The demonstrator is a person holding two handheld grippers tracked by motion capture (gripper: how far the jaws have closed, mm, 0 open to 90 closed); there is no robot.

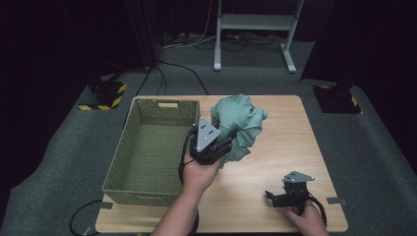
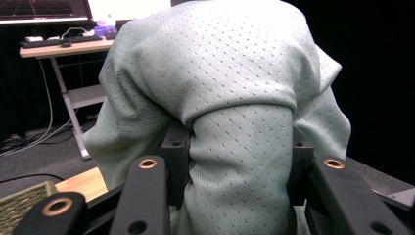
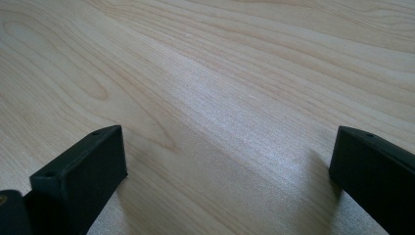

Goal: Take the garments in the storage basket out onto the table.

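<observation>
A bunched pale green cloth (image 1: 240,124) hangs above the middle of the wooden table (image 1: 285,118), just right of the basket. My left gripper (image 1: 227,145) is shut on a thick fold of it. In the left gripper view the dotted cloth (image 2: 230,98) bulges up between the two black jaws and hides what lies beyond. My right gripper (image 1: 272,197) rests low at the table's front right, apart from the cloth. Its jaws stand wide open over bare wood (image 3: 220,98), right gripper (image 3: 230,171) holding nothing.
A woven green basket (image 1: 120,162) with nothing visible inside stands on the left part of the table. Beyond the table's far edge stands a white frame (image 1: 255,29) on grey carpet. Cables trail across the floor.
</observation>
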